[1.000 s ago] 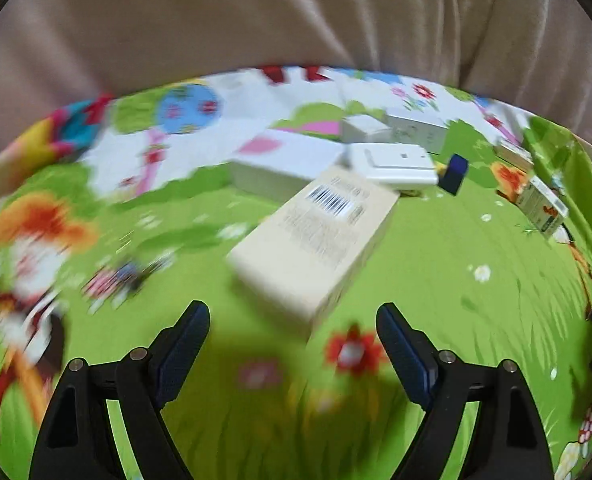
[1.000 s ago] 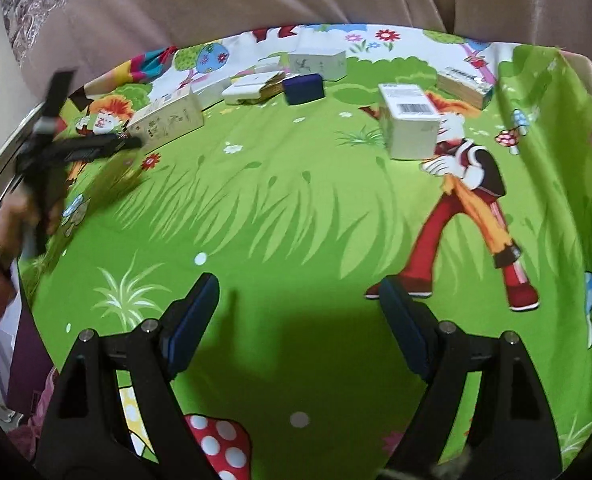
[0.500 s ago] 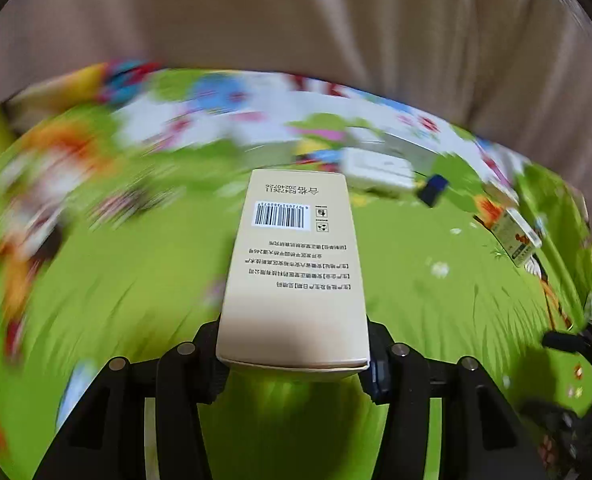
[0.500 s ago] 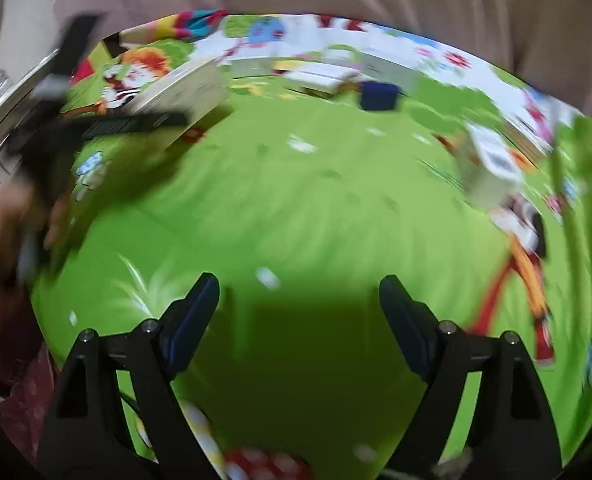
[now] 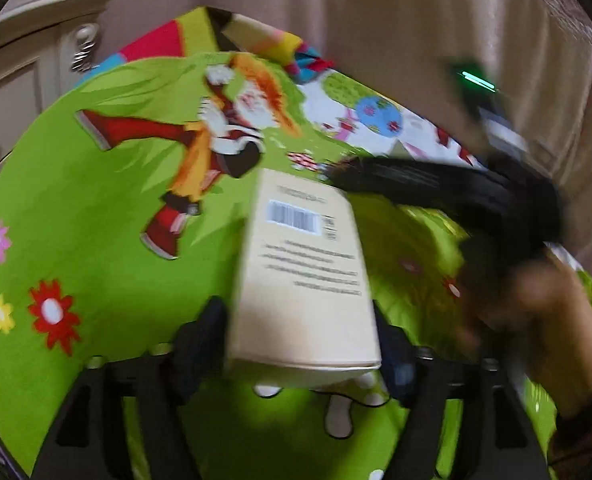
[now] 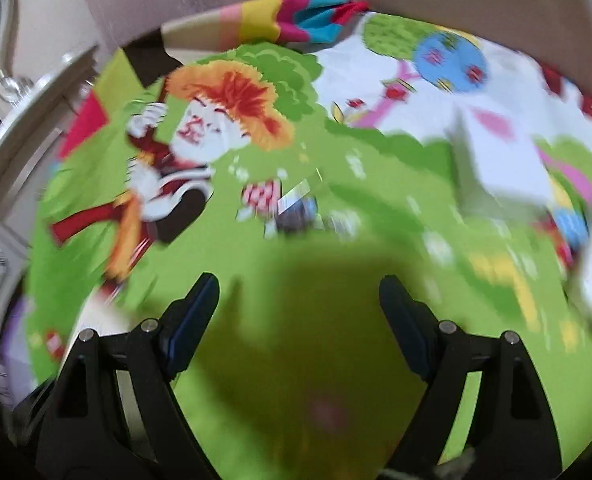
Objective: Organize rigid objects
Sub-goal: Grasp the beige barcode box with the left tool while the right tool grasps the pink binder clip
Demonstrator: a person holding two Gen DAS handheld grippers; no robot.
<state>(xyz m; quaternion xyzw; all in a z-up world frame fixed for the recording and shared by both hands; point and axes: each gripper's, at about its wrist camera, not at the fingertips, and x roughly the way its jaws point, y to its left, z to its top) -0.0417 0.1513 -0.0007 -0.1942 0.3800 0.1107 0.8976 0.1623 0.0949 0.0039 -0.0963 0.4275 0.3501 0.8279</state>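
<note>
A beige carton (image 5: 304, 276) with a barcode on top lies lengthwise between the fingers of my left gripper (image 5: 300, 324), tilted a little over the green cartoon mat (image 5: 76, 208). The jaws are opening, and a thin gap shows beside the left finger (image 5: 210, 320). The picture is blurred. My right gripper (image 6: 300, 300) is open over bare green mat (image 6: 316, 360), with nothing between its fingers. In the left wrist view that other gripper appears as a black blur (image 5: 436, 188) to the carton's right, held by a person's hand (image 5: 536, 312).
A cream cabinet (image 5: 20, 64) stands beyond the mat's left edge. Beige upholstery (image 5: 376, 20) rises behind it. In the right wrist view a blurred white box (image 6: 496, 160) sits at the right and a small dark thing (image 6: 296, 208) lies mid-mat.
The left gripper shut on the beige carton, swung left with it, and its jaws now stand wider. The right gripper swept left across the mat and stayed open.
</note>
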